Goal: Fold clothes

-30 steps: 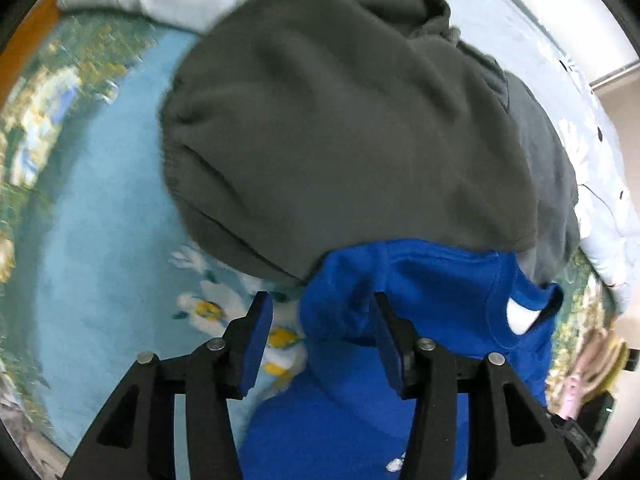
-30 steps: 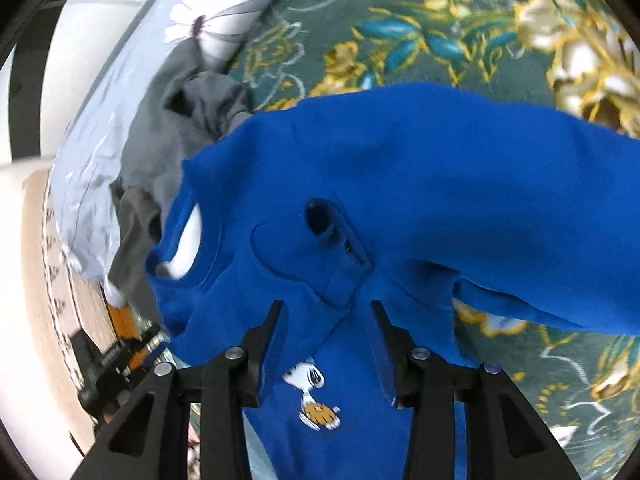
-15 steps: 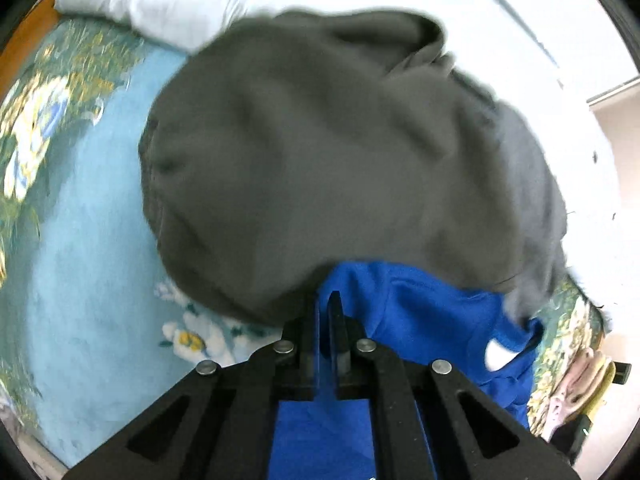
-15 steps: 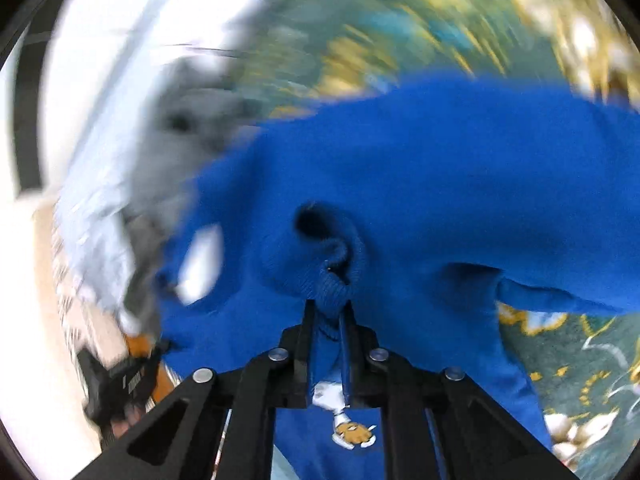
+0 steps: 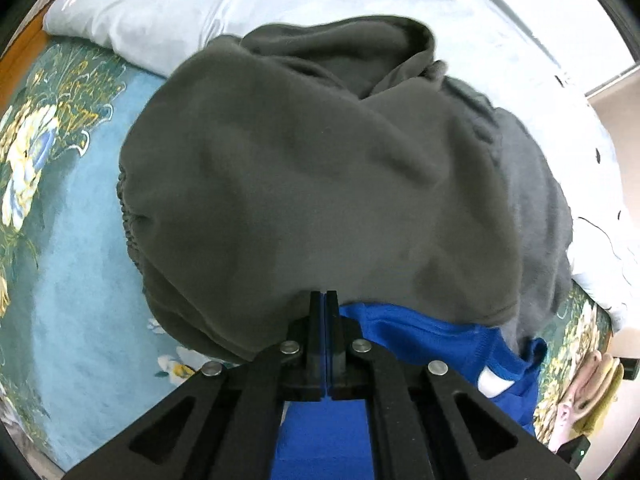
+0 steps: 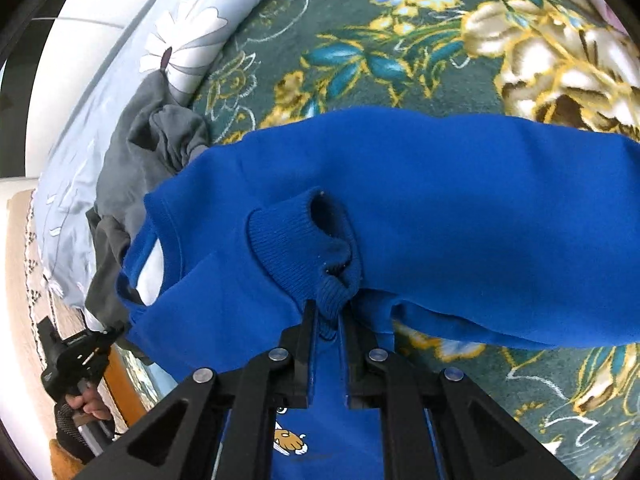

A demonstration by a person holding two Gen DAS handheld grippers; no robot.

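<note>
Both grippers clamp my blue sweatshirt [image 6: 460, 200] – right [image 6: 327, 314] on its cuff [image 6: 304, 248], left [image 5: 325, 300] nearly shut (grey garment [image 5: 320, 184] overlaps) – lifting could drag it.

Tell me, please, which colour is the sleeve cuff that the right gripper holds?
The ribbed cuff is bright blue, like its sweatshirt; best seen in the right wrist view.

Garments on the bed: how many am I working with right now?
2. The blue sweatshirt lies nearest, its ribbed cuff pinched by the right gripper. The grey sweatshirt lies beyond, overlapping the blue one's shoulder. More may be hidden underneath.
</note>
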